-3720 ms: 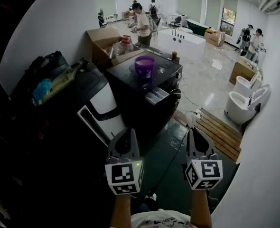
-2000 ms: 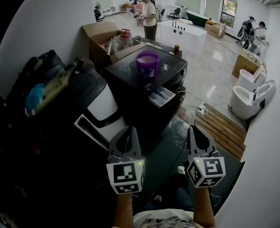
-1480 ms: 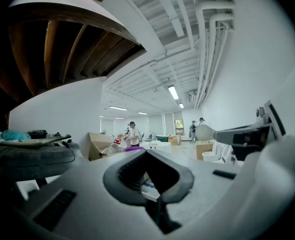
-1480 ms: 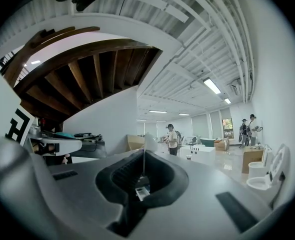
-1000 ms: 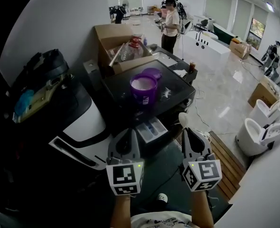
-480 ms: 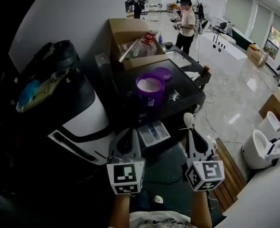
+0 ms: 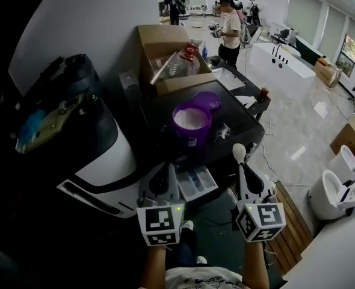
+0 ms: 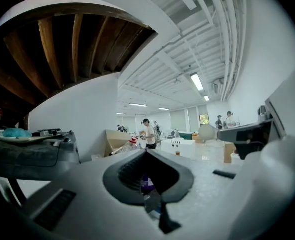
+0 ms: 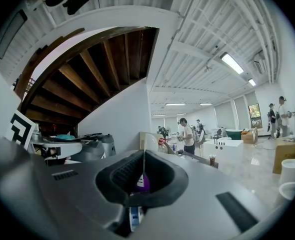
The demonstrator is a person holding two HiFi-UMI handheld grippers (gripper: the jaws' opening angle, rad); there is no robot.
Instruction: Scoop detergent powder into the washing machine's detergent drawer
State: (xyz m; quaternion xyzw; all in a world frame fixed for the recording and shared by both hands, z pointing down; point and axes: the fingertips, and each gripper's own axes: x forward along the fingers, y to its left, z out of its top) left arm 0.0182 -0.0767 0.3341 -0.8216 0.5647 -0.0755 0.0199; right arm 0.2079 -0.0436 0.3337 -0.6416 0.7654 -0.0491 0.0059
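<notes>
A purple tub (image 7: 191, 120) filled with white powder stands open on the black washing machine (image 7: 237, 122), its purple lid (image 7: 207, 99) lying behind it. The detergent drawer (image 7: 195, 182) is pulled out below the tub, showing blue and white compartments. My right gripper (image 7: 243, 170) is shut on a white scoop (image 7: 239, 153), held upright to the right of the drawer; its handle shows as a thin line (image 9: 144, 165) between the jaws. Just left of the drawer, my left gripper (image 7: 163, 172) is shut with nothing in it. The tub (image 8: 146, 185) shows past its jaws.
A cardboard box (image 7: 165, 44) with bottles sits behind the washer. A second white and black machine (image 7: 99, 155) stands at the left. A cup (image 7: 263, 93) rests at the washer's far right corner. People (image 7: 230, 26) stand at the back; toilets (image 7: 340, 188) and a wooden pallet (image 7: 286, 191) lie to the right.
The view has closed in on the washer, and both grippers have come forward to either side of the open drawer. The scoop stays in the right gripper.
</notes>
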